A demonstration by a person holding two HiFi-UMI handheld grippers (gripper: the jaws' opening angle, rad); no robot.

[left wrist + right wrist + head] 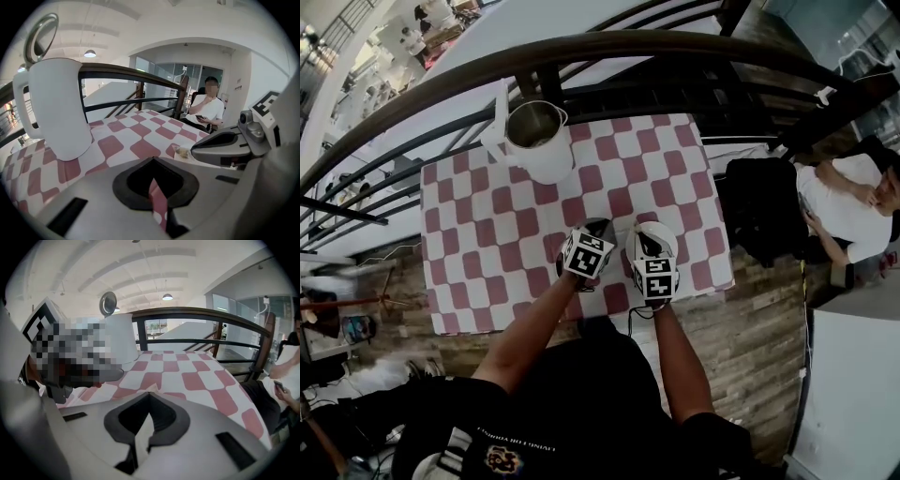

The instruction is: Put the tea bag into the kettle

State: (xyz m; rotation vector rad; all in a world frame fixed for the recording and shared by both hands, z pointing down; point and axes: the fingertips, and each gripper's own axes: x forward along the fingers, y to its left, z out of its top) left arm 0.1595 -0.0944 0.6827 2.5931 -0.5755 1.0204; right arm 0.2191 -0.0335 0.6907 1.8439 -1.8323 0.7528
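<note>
A white kettle with its lid flipped open stands at the far left of the pink-and-white checked table; it also rises at the left of the left gripper view. Both grippers hover side by side over the table's near middle. My right gripper is shut, and a small beige tea bag sticks out at its tip; a pale corner of it shows above the jaws. My left gripper has its jaws together with nothing visible in them.
A dark curved railing runs behind the table, just beyond the kettle. A person in a white shirt sits to the right, beside a black chair. A white counter edge lies at the lower right.
</note>
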